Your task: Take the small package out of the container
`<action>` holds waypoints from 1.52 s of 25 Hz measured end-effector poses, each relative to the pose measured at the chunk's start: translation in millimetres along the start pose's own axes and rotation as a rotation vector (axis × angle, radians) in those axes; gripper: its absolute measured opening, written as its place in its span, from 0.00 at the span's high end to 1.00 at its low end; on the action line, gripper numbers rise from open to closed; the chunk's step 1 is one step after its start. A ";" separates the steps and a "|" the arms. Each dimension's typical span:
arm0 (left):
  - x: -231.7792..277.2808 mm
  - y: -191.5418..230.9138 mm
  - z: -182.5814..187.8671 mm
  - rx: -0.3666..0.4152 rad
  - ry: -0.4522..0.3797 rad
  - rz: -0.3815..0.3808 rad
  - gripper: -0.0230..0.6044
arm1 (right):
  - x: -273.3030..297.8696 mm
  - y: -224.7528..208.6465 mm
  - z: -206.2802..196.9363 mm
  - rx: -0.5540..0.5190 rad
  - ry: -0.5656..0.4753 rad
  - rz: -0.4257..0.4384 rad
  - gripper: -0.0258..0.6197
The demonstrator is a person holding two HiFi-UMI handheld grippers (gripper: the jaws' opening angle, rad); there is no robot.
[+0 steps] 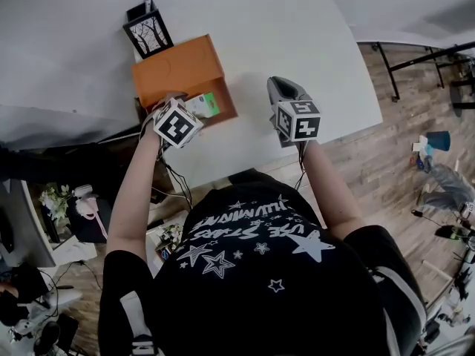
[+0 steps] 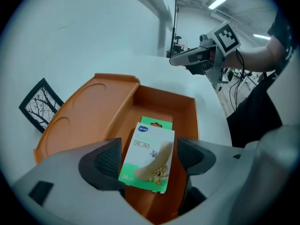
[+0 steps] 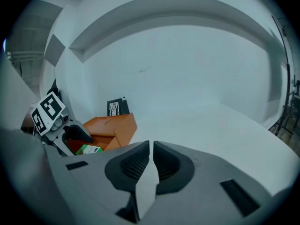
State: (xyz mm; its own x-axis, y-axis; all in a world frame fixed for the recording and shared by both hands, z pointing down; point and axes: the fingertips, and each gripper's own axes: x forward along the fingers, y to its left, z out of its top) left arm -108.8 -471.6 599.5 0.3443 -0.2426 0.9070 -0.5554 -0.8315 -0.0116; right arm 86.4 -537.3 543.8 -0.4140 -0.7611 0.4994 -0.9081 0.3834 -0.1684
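Observation:
A small green and white package (image 2: pixel 149 150) lies flat inside the open orange container (image 2: pixel 161 101) on the white table. In the left gripper view my left gripper (image 2: pixel 146 160) points steeply down into the container, jaws wide. The package shows between the pads, and neither pad presses on it. In the head view the left gripper (image 1: pixel 187 104) hangs over the container's near end (image 1: pixel 178 69), beside the package (image 1: pixel 205 104). My right gripper (image 1: pixel 280 86) rests over bare table to the right; its pads (image 3: pixel 138 162) stand together with nothing between them.
A small black picture frame with a tree drawing (image 1: pixel 148 33) stands just behind the container. The container's lid (image 2: pixel 89 109) lies folded back toward the frame. The table's edge (image 1: pixel 349 136) runs close to the person; wooden floor and desks lie beyond.

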 end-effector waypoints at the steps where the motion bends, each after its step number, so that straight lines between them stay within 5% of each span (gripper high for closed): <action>1: 1.9 0.3 -0.9 0.015 0.014 0.001 0.36 | 1.2 0.8 -0.1 0.001 0.001 0.003 0.87; 11: 18.9 -0.7 -6.0 0.112 0.097 -0.018 0.38 | 11.3 2.1 -6.4 0.006 0.018 0.005 0.87; 25: 16.1 0.1 -5.3 0.143 0.068 -0.001 0.40 | 8.9 13.1 -6.1 0.005 0.009 0.004 0.87; 32: -15.1 4.8 6.4 0.099 -0.020 0.049 0.40 | -3.0 25.8 -2.4 -0.007 -0.007 0.007 0.87; 38: -56.6 2.0 15.1 -0.023 -0.158 0.057 0.40 | -22.1 44.0 -0.6 -0.015 -0.034 0.011 0.87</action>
State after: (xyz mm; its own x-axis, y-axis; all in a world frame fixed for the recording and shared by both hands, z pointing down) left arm -117.9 -467.0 541.8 0.4254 -0.3657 0.8278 -0.5939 -0.8030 -0.0496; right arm 55.6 -503.2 525.9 -0.4264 -0.7739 0.4682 -0.9024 0.3998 -0.1610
